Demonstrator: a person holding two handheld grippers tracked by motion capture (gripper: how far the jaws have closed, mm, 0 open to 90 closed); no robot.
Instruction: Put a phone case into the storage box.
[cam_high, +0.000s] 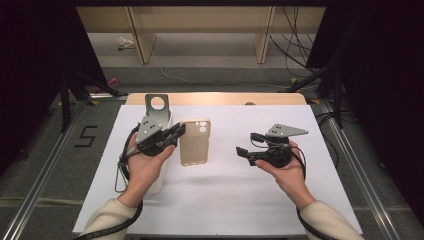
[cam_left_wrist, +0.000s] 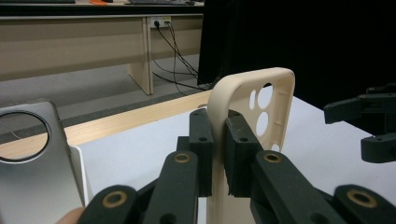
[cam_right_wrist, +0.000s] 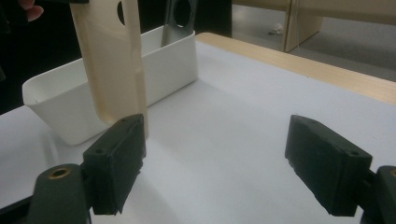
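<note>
Nearest us, our right gripper (cam_high: 246, 153) has its jaws wide apart with nothing between them, hovering over the white sheet (cam_high: 225, 200) just right of the beige phone case (cam_high: 195, 141). Our left gripper (cam_high: 176, 134) is clamped on that case's side wall, holding it off the table. Just behind the left hand sits a white tray (cam_right_wrist: 163, 70), and a grey metal plate (cam_high: 157, 109) with a round hole stands up out of it. Farther off we see the table's wooden edge (cam_high: 215, 98), then cables (cam_high: 295, 45) on the floor.
</note>
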